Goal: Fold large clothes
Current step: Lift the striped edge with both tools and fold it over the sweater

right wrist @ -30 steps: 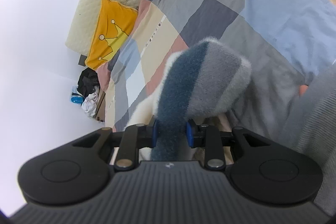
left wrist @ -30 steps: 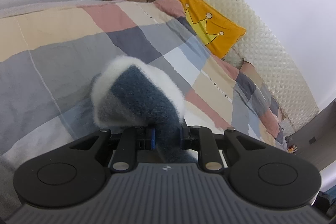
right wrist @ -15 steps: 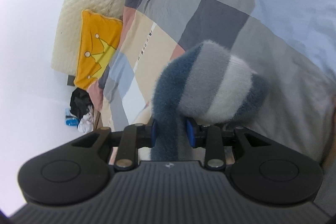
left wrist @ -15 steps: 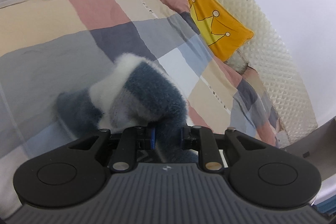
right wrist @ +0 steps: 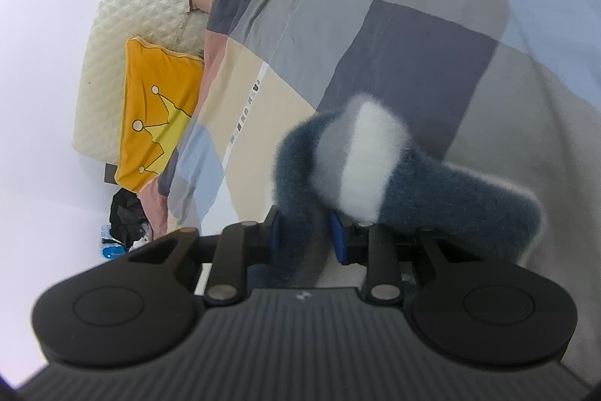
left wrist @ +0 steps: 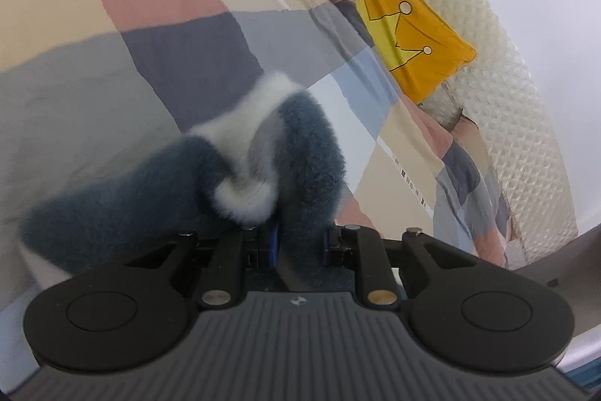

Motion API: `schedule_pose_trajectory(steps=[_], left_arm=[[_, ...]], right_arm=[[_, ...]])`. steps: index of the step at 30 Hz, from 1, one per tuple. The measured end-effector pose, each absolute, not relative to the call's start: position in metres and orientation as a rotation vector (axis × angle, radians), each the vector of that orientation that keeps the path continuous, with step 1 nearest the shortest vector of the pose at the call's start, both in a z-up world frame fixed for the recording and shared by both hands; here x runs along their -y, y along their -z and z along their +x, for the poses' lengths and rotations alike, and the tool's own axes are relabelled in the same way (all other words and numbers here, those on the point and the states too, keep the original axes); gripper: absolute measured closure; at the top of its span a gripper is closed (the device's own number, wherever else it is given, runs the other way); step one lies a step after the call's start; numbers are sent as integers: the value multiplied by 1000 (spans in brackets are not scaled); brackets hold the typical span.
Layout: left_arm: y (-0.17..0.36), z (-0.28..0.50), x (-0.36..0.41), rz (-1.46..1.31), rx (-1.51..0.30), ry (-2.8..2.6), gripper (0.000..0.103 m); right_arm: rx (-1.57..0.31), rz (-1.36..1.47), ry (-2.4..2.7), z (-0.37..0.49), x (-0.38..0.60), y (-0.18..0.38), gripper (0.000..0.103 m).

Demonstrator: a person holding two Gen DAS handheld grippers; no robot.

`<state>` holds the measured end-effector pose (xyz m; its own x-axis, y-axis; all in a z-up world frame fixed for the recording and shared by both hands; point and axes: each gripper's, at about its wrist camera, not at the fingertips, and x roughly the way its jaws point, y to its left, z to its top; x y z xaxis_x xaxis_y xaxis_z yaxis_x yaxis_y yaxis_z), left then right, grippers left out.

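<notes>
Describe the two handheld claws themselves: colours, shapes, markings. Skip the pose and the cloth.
Both look identical. The left claw and right claw each have a dark grey ribbed body with a small pale logo at its front edge, flanked by two round black discs with a recessed circle. Black link bars with round metal pins run forward to fingers faced with blue pads. No cables, sleeves or hands show.

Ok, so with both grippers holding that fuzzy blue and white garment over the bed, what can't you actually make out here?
- Fuzzy garment: what kind; left wrist view shows only a motion-blurred bunch.
- Its lower part: right wrist view, hidden behind the right gripper body.
- Left gripper fingers: contact buried in the pile.
- Clothes pile beyond the orange pillow: too small.
</notes>
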<state>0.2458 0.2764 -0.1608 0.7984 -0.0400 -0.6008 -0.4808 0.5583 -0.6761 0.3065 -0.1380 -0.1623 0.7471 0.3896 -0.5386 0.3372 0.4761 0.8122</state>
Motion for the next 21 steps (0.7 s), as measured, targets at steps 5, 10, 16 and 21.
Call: schedule_pose_trajectory(steps=[5,10,16,21], left_arm=[[179,266,-286,-963,-615,-280,79],[184,278,-287,-931,-624,-267,79],[178,276,-287,-902,-629,-202,65],[158,266,-280,-841,-571,-71,28]], right_arm=[[-765,1073,-58,328,135,171,77],[-757,1027,-66,337,131,177,78],[-719,883,-132,332,125,160,73],[-675,830,-214,325,126,147,47]])
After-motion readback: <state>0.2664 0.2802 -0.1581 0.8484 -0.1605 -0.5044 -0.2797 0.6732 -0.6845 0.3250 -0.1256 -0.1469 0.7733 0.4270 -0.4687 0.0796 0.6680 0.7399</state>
